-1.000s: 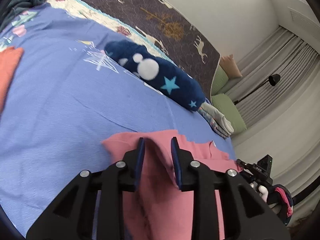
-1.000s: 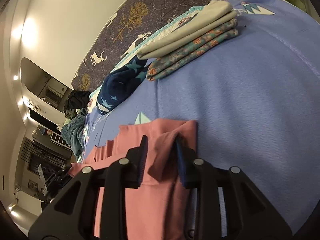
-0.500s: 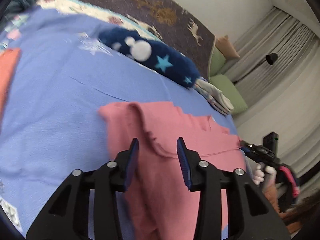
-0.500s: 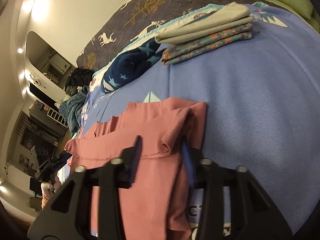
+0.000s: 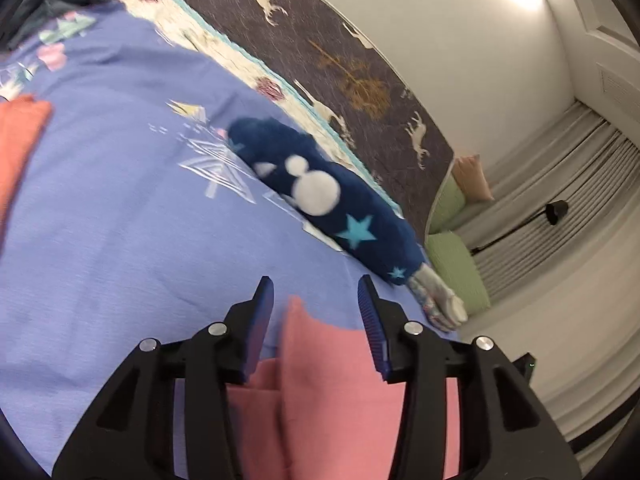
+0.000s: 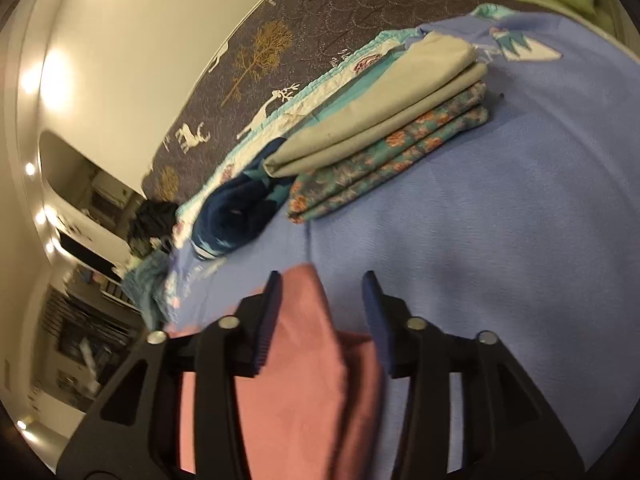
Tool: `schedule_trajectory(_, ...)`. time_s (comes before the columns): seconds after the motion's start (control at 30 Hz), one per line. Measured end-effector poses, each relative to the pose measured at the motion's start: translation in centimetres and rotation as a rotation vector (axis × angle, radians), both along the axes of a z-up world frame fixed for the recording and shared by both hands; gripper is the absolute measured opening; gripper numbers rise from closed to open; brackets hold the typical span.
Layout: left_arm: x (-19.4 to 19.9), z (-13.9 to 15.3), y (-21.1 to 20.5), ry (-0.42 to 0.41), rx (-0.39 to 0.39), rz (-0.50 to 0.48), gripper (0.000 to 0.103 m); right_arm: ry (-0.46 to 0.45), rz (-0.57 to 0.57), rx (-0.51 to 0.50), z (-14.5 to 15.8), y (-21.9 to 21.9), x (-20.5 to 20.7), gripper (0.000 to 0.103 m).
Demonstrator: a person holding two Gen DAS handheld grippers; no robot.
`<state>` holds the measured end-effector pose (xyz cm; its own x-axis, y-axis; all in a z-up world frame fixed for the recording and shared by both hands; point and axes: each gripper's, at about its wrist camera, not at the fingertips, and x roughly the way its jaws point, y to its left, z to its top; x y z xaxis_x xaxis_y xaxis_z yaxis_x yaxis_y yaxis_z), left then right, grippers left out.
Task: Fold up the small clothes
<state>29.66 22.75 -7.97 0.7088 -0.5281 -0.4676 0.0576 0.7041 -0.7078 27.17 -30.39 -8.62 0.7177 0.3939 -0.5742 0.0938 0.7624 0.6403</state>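
Opening jaws over pink garment [image 5: 344, 392], navy starred fleece [image 5: 332, 200] beyond, folded stack [image 6: 384, 136] behind.

Bed: blue bedspread [image 5: 120, 216] over a dark quilt [image 5: 360, 64] printed with deer and trees.
Pillows: green pillows [image 5: 456, 268] and a peach cushion [image 5: 474, 178] at the far end.
Walls: plain white wall [image 5: 440, 20].
Window: grey curtains [image 5: 560, 184], black floor lamp [image 5: 556, 212] before them.
Light: bright ceiling spots [image 6: 54, 72].

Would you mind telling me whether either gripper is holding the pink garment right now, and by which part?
Neither holds it. The left gripper and right gripper are opening, the pink garment's folded edge lying loose between their jaws.
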Motion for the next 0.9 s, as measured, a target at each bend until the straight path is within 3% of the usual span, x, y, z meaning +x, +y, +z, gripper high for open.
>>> schedule_trajectory(0.1,0.0,-1.1,-0.2,0.048,-0.003,-0.06,0.053,0.016,0.03,-0.022,-0.5,-0.4,0.0,0.054)
schedule_trajectory(0.27,1.5,-2.9,-3.3,0.104,0.007,-0.186,0.052,0.056,0.158,-0.05,-1.6,1.4,2.2,0.064)
schedule_trajectory(0.3,1.7,-2.9,-3.9,0.098,0.007,-0.207,0.029,0.066,0.174,-0.062,-1.7,2.0,2.7,0.064)
schedule_trajectory(0.33,1.9,-2.8,-4.5,0.091,0.017,-0.227,0.003,0.071,0.194,-0.081,-1.8,2.7,3.2,0.042)
schedule_trajectory(0.37,1.8,-2.4,-4.9,0.083,0.046,-0.232,0.001,0.062,0.202,-0.088,-1.5,3.0,3.3,0.007)
schedule_trajectory(0.47,1.0,-0.6,-4.2,0.021,0.155,-0.158,0.001,-0.027,0.157,-0.092,0.4,2.9,2.1,0.004)
schedule_trajectory(0.53,0.9,-0.6,-3.3,0.021,0.234,-0.114,0.002,-0.044,0.129,-0.152,0.8,2.7,1.6,0.012)
schedule_trajectory(0.57,0.7,-1.0,-2.7,0.047,0.237,-0.096,0.003,-0.026,0.106,-0.179,0.5,2.7,1.6,0.026)
schedule_trajectory(0.6,0.4,-1.2,-2.2,0.065,0.221,-0.093,0.008,0.019,0.079,-0.191,0.0,2.3,1.4,0.031)
schedule_trajectory(0.63,-0.4,-1.1,-1.9,0.065,0.21,-0.099,0.017,0.054,0.064,-0.157,-0.7,1.7,0.7,0.031)
schedule_trajectory(0.67,-1.8,-0.8,-1.6,0.047,0.218,-0.104,0.022,0.058,0.06,-0.134,-0.9,1.4,-0.2,0.031)
schedule_trajectory(0.73,-4.6,-0.2,-1.4,0.02,0.237,-0.102,0.04,0.04,0.05,-0.122,-0.7,1.0,-3.1,0.031)
schedule_trajectory(0.9,-13.0,-0.5,-1.3,0.013,0.177,-0.149,0.046,0.016,0.088,-0.092,-0.5,1.6,-11.3,0.038)
